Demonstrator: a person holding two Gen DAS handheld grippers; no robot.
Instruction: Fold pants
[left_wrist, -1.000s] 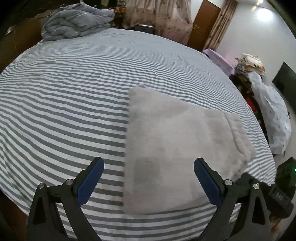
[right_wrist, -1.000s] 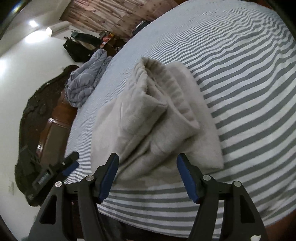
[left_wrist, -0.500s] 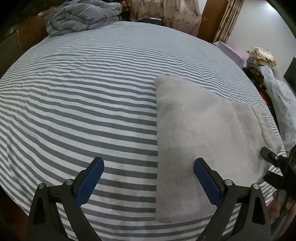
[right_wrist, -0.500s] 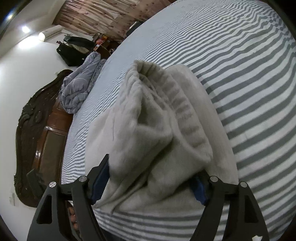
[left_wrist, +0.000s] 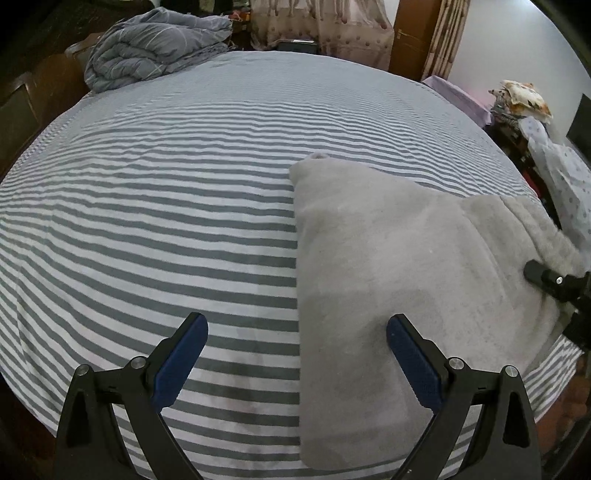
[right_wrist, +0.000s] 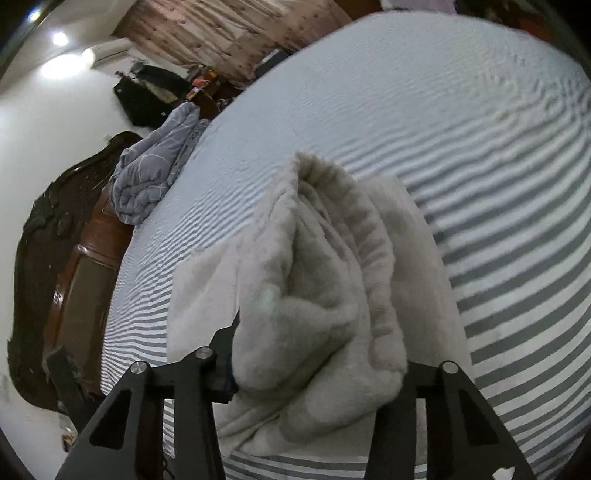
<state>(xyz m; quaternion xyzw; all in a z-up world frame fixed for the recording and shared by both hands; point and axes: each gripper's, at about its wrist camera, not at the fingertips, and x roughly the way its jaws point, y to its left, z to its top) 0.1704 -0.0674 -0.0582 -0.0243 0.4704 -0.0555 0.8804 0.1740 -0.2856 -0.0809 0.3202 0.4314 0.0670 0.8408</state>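
Observation:
Light grey fleece pants (left_wrist: 399, 266), folded into a flat block, lie on the striped bed sheet (left_wrist: 166, 184). My left gripper (left_wrist: 297, 363) hangs open above the sheet, and the pants' left edge runs up between its blue pads (left_wrist: 181, 358). In the right wrist view the ribbed waistband end of the pants (right_wrist: 325, 295) is bunched up between the fingers of my right gripper (right_wrist: 321, 365). Its jaws are closing on that bundle and the fabric hides both pads. The right gripper's black finger (left_wrist: 554, 284) also shows at the pants' right end.
A crumpled blue-grey quilt (left_wrist: 155, 48) sits at the far corner of the bed, by the dark wooden headboard (right_wrist: 55, 258). Beyond the bed's right side are a pile of clothes (left_wrist: 554, 166) and a wooden door (left_wrist: 413, 33).
My right gripper moved forward over the waistband end and narrowed onto the bunched fabric. My left gripper shifted left and sank a little, so the pants now lie further right in its view.

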